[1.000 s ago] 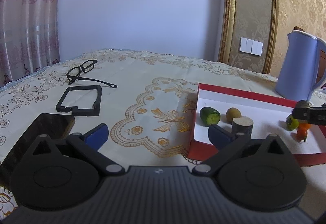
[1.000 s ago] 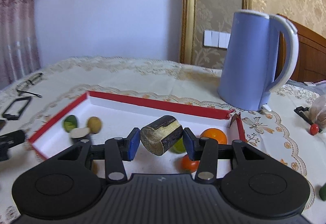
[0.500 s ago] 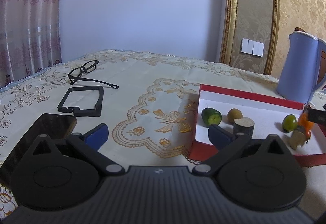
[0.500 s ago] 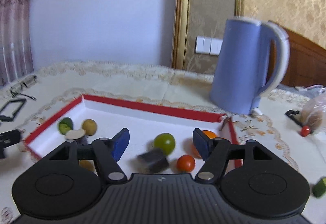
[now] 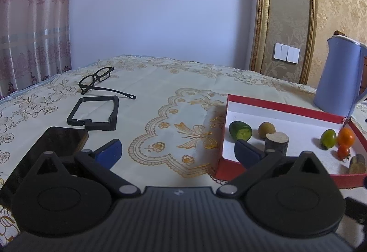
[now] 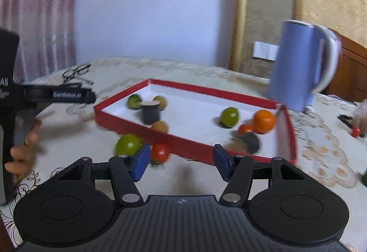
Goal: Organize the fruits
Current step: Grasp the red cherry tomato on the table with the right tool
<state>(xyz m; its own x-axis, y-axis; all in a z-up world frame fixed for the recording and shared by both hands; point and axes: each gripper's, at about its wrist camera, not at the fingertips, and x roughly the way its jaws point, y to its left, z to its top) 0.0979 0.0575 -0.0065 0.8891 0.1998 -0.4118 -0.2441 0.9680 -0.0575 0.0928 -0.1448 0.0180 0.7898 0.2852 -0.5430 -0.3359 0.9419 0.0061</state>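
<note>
Right wrist view, left to right: left gripper (image 6: 75,97) sits at the left edge, side-on, in a hand (image 6: 21,151). From the left wrist view its jaws stand wide apart, nothing between them, parked over the tablecloth (image 5: 183,100).

Loose fruit outside the red tray (image 6: 183,139), just off its near wall: green tomato (image 6: 128,144), red cherry tomato (image 6: 160,152) right beside it. Right gripper (image 6: 181,161) hangs over them with jaws closing, nothing between the pads yet; the red one sits just inside the left pad (image 6: 141,161), not touching as far as I can tell (blurred).

Inside the tray: cut green fruit (image 6: 134,101), two brown kiwi-like fruits (image 6: 160,100) (image 6: 159,126) and a dark stub with a pale cut face (image 6: 150,110) at the left end. Right end: green fruit (image 6: 229,116), small red tomato (image 6: 245,129), orange (image 6: 263,121), a second dark stub (image 6: 246,143) on its side. Blue kettle (image 6: 300,63) stands behind the tray's right corner. Another small red fruit (image 6: 356,131) lies far right on the cloth.

Handling, my read: tomatoes are light, round, smooth-skinned, so they roll and squirt out of flat pads. Thin skin, soft flesh, so close gently and stop at contact. Take the red one across its widest middle, pads level on opposite sides, not on the stem end. It also touches or nearly touches the green one, so approach from the tray side to avoid nudging both. Lift clear of the tray wall before moving in.
</note>
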